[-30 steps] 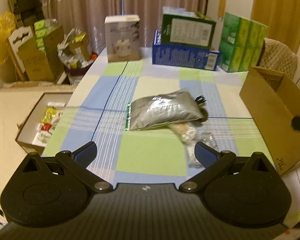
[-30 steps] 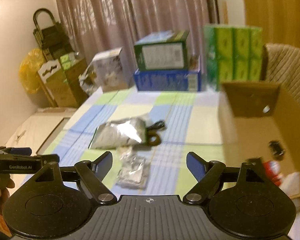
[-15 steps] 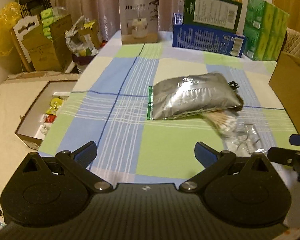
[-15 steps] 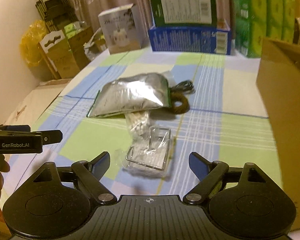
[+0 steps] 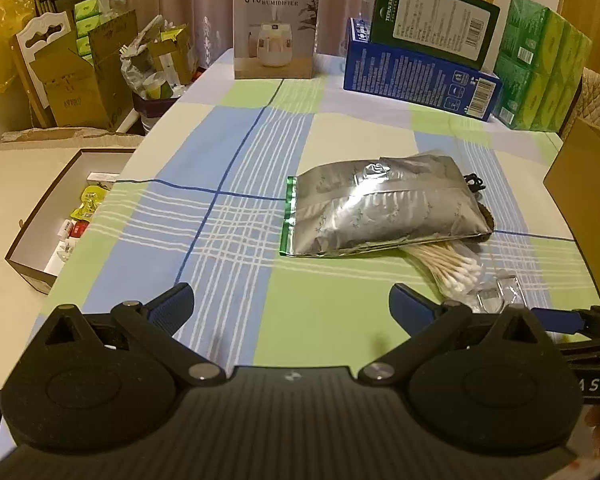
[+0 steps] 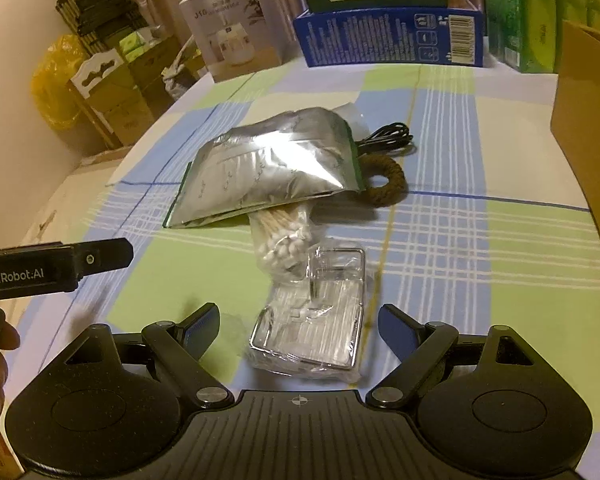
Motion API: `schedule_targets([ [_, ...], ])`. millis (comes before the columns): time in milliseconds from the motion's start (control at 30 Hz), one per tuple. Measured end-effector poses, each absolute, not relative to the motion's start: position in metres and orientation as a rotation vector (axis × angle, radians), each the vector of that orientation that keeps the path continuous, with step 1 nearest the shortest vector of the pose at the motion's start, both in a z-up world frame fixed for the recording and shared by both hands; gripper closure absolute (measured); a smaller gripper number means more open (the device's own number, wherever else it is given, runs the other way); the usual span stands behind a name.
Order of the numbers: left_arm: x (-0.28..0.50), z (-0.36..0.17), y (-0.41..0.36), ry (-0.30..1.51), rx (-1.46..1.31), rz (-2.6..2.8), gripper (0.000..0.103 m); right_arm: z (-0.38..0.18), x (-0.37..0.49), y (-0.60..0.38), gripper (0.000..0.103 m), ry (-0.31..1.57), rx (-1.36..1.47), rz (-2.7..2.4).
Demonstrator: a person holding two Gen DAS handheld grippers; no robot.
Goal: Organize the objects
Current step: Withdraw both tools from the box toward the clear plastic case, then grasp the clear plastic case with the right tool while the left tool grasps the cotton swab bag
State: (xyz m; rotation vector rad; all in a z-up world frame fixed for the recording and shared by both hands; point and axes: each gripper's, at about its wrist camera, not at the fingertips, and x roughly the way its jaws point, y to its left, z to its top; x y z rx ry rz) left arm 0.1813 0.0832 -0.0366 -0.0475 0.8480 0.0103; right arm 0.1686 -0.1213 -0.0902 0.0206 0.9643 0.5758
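A silver foil pouch (image 5: 380, 208) (image 6: 272, 168) lies mid-table on the checked cloth. A bag of cotton swabs (image 5: 452, 264) (image 6: 284, 240) sticks out from under it. A clear-wrapped packet with a metal frame (image 6: 316, 320) (image 5: 500, 296) lies nearest me. Behind the pouch are a brown rope ring (image 6: 388, 184) and a black cable (image 6: 388, 140). My right gripper (image 6: 300, 316) is open, low over the clear packet, which lies between its fingers untouched. My left gripper (image 5: 292, 304) is open and empty over bare cloth, left of the items.
An open cardboard box (image 5: 580, 184) (image 6: 588, 120) stands at the table's right edge. A humidifier box (image 5: 276, 28), a blue box (image 5: 416, 76) and green packs (image 5: 540, 68) line the far edge. A low box of sachets (image 5: 60, 216) sits on the floor, left.
Both grippers have come down and forward toward the table. The right one has closed in on the clear packet, which now sits between its fingers. The items have not moved.
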Motion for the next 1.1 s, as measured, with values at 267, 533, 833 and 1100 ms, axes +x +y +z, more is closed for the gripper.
schedule_targets([
  [267,0.182,-0.040,0.077,0.862,-0.042,-0.006,0.001,-0.090,0.168,-0.122,0.051,0.968,-0.039,0.554],
  [533,0.184,-0.042,0.076,0.875,-0.067,-0.022,0.001,-0.072,0.170,-0.138,0.053,0.910,-0.066,0.512],
  [833,0.195,-0.046,0.046,0.895,-0.122,-0.109,0.002,-0.069,0.196,-0.186,0.053,0.907,0.007,0.391],
  [1100,0.222,-0.055,0.003,0.923,-0.166,-0.184,0.016,-0.073,0.205,-0.199,0.053,0.926,0.030,0.391],
])
